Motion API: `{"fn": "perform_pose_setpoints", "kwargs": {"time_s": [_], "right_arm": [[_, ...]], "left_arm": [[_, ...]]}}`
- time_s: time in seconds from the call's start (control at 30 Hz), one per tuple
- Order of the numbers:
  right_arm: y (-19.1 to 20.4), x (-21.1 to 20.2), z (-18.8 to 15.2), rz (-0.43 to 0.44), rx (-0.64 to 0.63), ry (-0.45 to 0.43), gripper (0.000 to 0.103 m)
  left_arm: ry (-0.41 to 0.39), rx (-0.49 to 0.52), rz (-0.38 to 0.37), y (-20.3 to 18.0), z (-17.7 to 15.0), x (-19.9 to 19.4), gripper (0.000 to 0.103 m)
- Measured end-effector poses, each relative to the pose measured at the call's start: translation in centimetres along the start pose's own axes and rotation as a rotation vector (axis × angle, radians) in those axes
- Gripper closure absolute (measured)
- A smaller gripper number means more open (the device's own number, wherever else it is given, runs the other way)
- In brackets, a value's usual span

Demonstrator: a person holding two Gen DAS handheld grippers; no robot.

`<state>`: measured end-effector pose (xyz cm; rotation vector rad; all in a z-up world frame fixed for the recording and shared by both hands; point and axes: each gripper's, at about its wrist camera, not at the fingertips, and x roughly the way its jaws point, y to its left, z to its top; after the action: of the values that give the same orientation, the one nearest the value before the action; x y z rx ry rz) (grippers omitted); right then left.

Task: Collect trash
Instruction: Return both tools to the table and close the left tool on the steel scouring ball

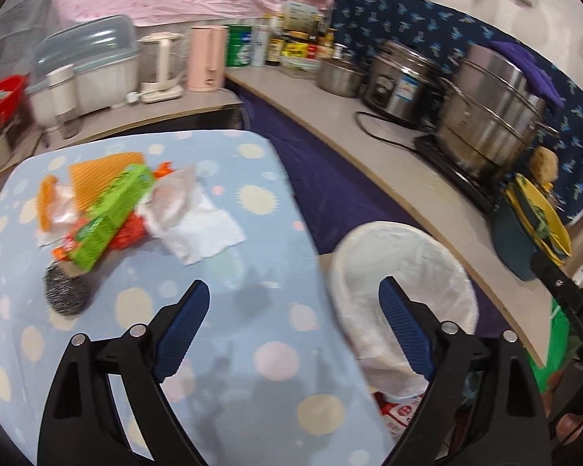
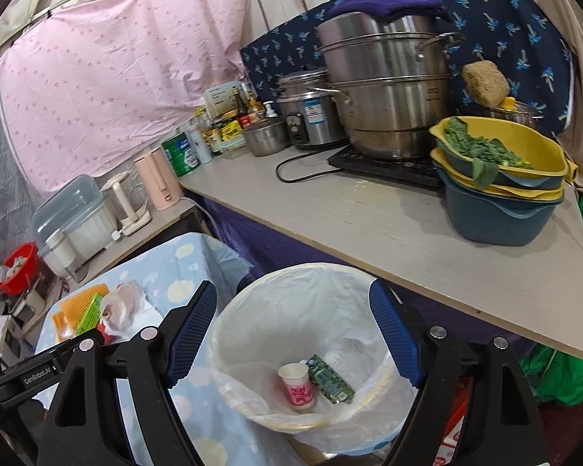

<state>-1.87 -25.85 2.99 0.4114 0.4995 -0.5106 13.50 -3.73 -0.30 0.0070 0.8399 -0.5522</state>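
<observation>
1. Overhead, the right gripper (image 2: 293,324) hangs spread wide and empty above the lined trash bin (image 2: 252,303), where a paper cup (image 2: 296,386) and green carton (image 2: 329,378) lie.
2. Likewise released, the left gripper (image 1: 293,310) holds nothing; the blurred trash pile (image 1: 128,209) sits on the dotted tablecloth (image 1: 252,202).

A white-lined trash bin (image 2: 311,357) is standing upright, a paper cup (image 2: 296,386) and green carton (image 2: 329,378) lying inside. At its ten o'clock, a green box (image 1: 109,215), crumpled wrappers (image 1: 171,198) and tissue (image 1: 202,233) are lying heaped.
</observation>
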Motion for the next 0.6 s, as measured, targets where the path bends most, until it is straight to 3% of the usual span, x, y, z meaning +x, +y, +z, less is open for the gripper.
{"fn": "perform_pose_setpoints", "kwargs": {"time_s": [0.3, 0.6], "right_arm": [[6.3, 2.0, -1.7, 0.078, -0.091, 0.067, 0.025], [13.0, 4.5, -4.1, 0.151, -0.185, 0.146, 0.025]], "left_arm": [[-0.006, -0.143, 0.195, 9.1, -1.2, -1.4, 0.012], [0.014, -0.256, 0.314, 17.2, -3.1, -2.1, 0.011]]}}
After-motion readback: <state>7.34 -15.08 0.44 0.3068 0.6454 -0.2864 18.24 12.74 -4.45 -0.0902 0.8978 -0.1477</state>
